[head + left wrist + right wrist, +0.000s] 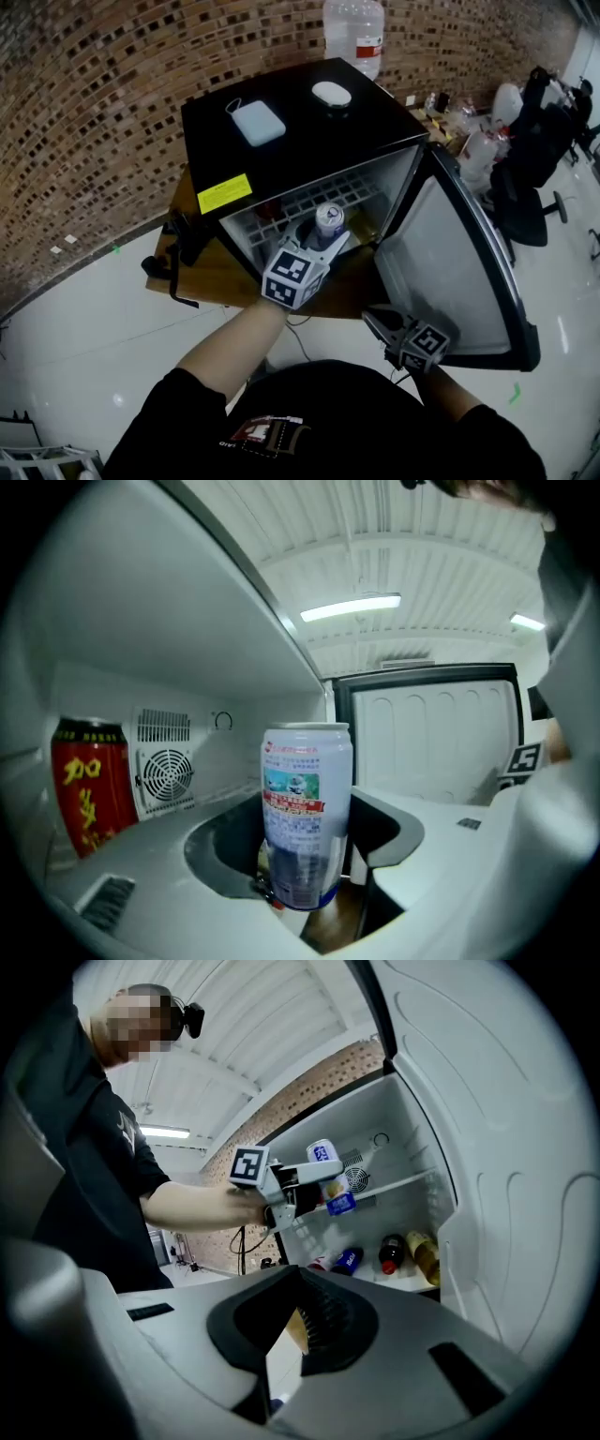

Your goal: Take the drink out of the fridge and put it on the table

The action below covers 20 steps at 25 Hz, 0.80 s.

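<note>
Against a brick wall (pixel 94 112), the fridge (pixel 300 122) stands open on a wooden table (pixel 216 277). The left gripper (pixel 314 246) is clamped on the white can (pixel 305 808) at the fridge's mouth. The right gripper (pixel 265 1363), jaws together and empty, waits beside the fridge door (pixel 450 262). Lifting the can clear and setting it on the table remain.

1. A black short-sleeved T-shirt (pixel 319 422) filled the lower centre, bearing a small red-and-white print (pixel 267 431).
2. The left gripper (pixel 326 234) and right gripper (pixel 373 321) were pale grey, each with a black-and-white marker cube (pixel 289 275).
</note>
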### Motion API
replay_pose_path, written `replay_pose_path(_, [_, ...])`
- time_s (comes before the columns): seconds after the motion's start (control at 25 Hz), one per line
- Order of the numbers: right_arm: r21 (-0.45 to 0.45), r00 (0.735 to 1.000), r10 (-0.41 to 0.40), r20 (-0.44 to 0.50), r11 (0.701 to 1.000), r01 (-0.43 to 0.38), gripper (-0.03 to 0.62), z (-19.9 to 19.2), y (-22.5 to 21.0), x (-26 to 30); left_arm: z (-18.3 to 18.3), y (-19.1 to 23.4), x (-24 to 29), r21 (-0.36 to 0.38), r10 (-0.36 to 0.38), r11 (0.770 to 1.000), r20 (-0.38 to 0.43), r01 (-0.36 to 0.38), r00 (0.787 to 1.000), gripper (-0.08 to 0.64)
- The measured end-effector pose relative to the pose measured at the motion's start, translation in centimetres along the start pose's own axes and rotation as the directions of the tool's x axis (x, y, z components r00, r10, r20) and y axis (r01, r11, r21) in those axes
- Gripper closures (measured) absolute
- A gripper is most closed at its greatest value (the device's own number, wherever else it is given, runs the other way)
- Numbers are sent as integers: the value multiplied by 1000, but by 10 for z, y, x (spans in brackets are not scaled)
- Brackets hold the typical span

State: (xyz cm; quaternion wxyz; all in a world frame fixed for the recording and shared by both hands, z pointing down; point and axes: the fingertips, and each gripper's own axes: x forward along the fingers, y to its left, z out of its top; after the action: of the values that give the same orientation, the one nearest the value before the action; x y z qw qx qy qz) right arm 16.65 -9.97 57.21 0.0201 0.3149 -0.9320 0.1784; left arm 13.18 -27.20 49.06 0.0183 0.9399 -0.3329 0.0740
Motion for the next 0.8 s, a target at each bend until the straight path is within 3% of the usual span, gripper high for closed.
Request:
replay_pose_path(0.44, [12, 998, -53, -31, 999, 53, 592, -18, -21, 1, -151, -62, -5, -53, -160, 987, -137, 154, 978, 308])
replay_pose_path(0.8, [34, 996, -67, -55, 997, 69, 592, -34, -29, -2, -225, -92, 2, -93, -206, 977, -197, 191, 958, 308])
